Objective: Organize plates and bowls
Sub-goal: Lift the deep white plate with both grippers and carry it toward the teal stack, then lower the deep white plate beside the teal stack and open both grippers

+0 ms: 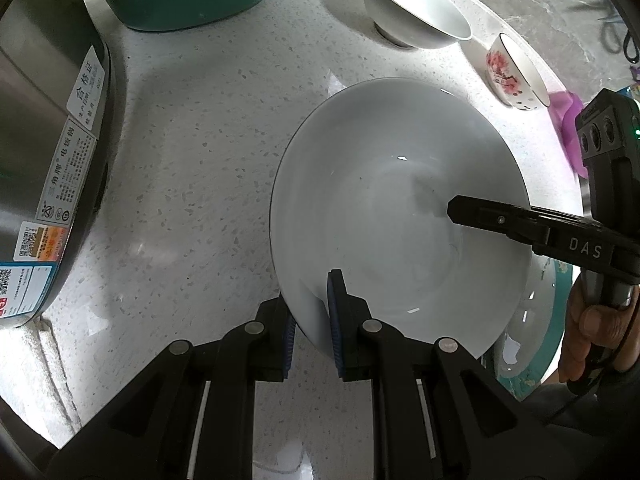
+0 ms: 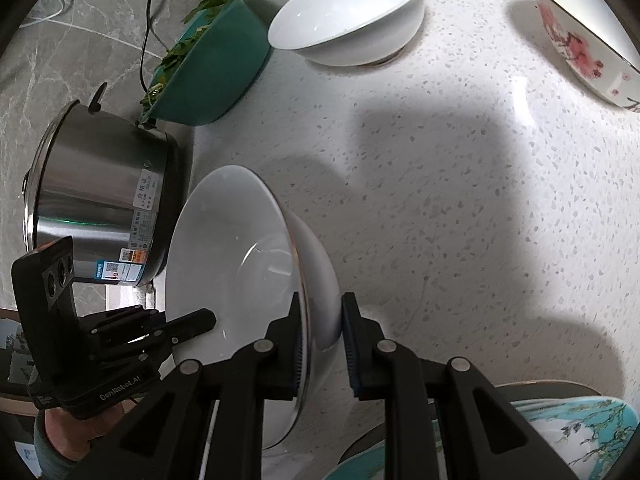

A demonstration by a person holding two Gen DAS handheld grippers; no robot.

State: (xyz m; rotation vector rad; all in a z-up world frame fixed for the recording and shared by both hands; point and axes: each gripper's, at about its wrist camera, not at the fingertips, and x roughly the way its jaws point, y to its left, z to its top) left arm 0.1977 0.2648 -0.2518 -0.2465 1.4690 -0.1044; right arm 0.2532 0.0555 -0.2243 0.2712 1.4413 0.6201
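Your left tool (image 1: pixel 312 320) and right tool (image 2: pixel 320 332) each pinch opposite rims of the large white bowl (image 1: pixel 400 216), held over the patterned plate (image 2: pixel 580 432) at the counter's (image 1: pixel 200 160) near edge. Uneven lowering could twist a rim loose and chip it.

Daylight falls evenly on a speckled white countertop (image 1: pixel 192 168), bright but not harsh, in two fisheye views whose edges bow sharply and fade into black corners. Broad, soft-edged grey shadows spread across the counter in the right wrist view. A pale glare patch sits on the stone near the flowered bowl (image 2: pixel 580 36), and small highlights glint inside the large white bowl (image 1: pixel 400 216) (its rim stays crisp). The steel cooker (image 2: pixel 104 204) mirrors the room in smeared streaks. A purple object (image 1: pixel 570 120) at the left view's edge is blurred.
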